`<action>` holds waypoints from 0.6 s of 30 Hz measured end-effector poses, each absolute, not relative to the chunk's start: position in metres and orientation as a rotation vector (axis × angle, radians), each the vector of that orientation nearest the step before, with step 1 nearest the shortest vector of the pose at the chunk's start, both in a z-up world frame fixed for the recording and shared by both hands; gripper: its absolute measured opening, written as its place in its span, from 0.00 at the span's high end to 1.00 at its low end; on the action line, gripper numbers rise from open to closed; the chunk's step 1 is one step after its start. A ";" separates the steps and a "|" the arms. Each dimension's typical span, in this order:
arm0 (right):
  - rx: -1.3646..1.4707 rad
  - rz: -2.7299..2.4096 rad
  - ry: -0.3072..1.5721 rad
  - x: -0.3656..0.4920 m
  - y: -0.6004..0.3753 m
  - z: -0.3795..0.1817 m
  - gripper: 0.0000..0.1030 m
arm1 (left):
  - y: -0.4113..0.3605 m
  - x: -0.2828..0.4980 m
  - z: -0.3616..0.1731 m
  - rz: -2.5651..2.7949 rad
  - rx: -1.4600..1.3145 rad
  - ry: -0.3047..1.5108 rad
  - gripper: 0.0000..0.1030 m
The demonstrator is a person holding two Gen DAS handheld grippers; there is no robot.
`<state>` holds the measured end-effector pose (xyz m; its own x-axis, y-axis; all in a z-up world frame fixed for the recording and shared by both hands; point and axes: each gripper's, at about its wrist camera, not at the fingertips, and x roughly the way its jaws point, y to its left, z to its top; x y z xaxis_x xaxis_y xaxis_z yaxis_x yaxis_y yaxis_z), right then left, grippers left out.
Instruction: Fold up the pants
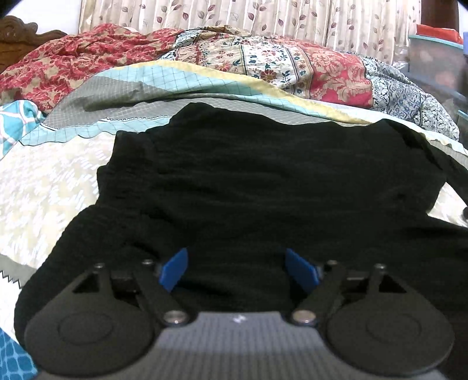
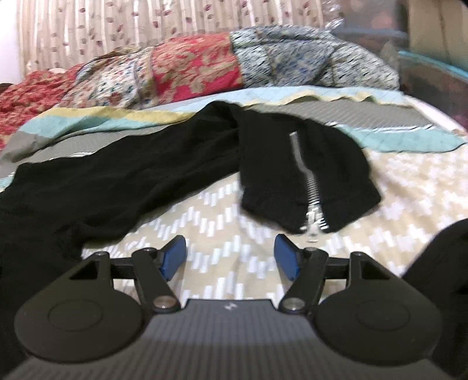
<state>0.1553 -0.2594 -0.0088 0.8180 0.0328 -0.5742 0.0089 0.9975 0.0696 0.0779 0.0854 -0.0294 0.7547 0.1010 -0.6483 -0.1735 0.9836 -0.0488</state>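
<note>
The black pants (image 1: 263,187) lie spread on the bed and fill the middle of the left wrist view. My left gripper (image 1: 237,269) is open just above the near part of the black cloth, holding nothing. In the right wrist view the pants (image 2: 122,181) stretch from the left to a leg end with a silver zipper (image 2: 307,187) at center right. My right gripper (image 2: 231,258) is open over the bare bedsheet, just short of the zipper end, holding nothing.
The bedsheet (image 2: 409,190) is cream with a white pattern and teal and grey bands. A bunched floral quilt (image 1: 292,64) lies at the back. Curtains (image 1: 234,14) hang behind. A plastic container (image 1: 435,58) stands at the far right.
</note>
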 end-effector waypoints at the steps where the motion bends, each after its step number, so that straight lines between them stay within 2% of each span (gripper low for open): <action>1: 0.078 -0.009 0.600 0.152 -0.263 -0.004 0.33 | 0.086 0.078 -0.029 0.149 -0.111 0.700 0.25; 11: -0.040 -0.144 0.510 0.129 -0.301 0.030 0.32 | 0.088 0.079 -0.029 0.140 -0.114 0.703 0.23; 15: -0.064 -0.087 0.569 0.141 -0.301 0.025 0.20 | 0.087 0.079 -0.029 0.139 -0.113 0.704 0.21; 18: -0.152 -0.029 0.658 0.158 -0.286 0.013 0.16 | 0.086 0.081 -0.030 0.135 -0.107 0.708 0.20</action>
